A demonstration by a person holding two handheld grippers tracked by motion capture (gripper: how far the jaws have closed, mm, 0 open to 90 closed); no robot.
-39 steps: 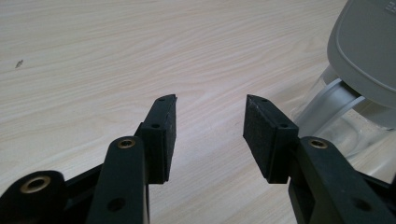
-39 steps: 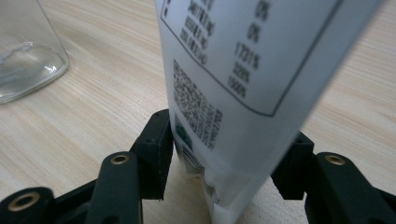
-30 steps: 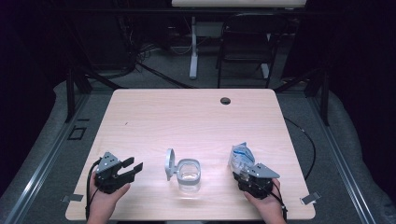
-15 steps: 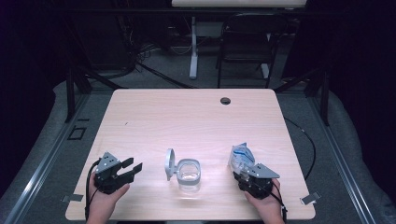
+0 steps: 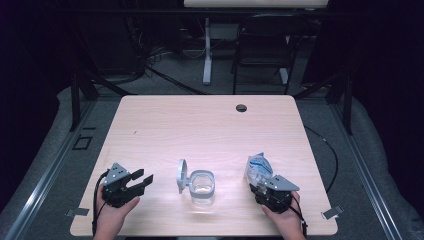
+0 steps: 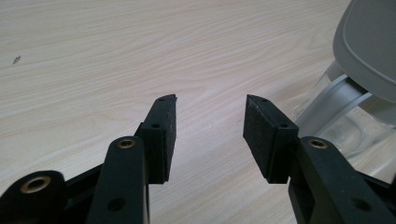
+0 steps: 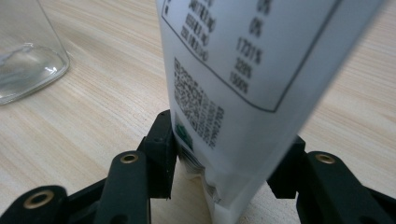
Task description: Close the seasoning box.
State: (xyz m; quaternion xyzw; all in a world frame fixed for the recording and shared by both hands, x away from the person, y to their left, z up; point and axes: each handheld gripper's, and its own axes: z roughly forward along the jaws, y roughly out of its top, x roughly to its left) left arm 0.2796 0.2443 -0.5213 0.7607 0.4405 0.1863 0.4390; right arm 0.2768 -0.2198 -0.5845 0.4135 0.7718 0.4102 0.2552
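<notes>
A clear glass jar [image 5: 202,186] with its grey hinged lid [image 5: 181,175] swung open stands near the table's front edge. My left gripper [image 5: 143,179] rests to its left, open and with nothing between its pads; in the left gripper view [image 6: 210,116] the jar [image 6: 334,109] and lid [image 6: 369,46] sit off to the right. My right gripper [image 5: 263,187] is to the jar's right, shut on the bottom of a white and blue printed pouch [image 5: 259,167]. Its jaws have just eased open slightly, with the pouch [image 7: 243,60] still between the pads [image 7: 166,140]. The jar [image 7: 25,51] shows at that view's upper left.
The light wooden table [image 5: 210,130] has a dark cable hole [image 5: 241,107] near its far edge. Grey tape marks [image 5: 332,212] sit at the front corners. A chair [image 5: 260,50] and desk legs stand beyond the table in the dark.
</notes>
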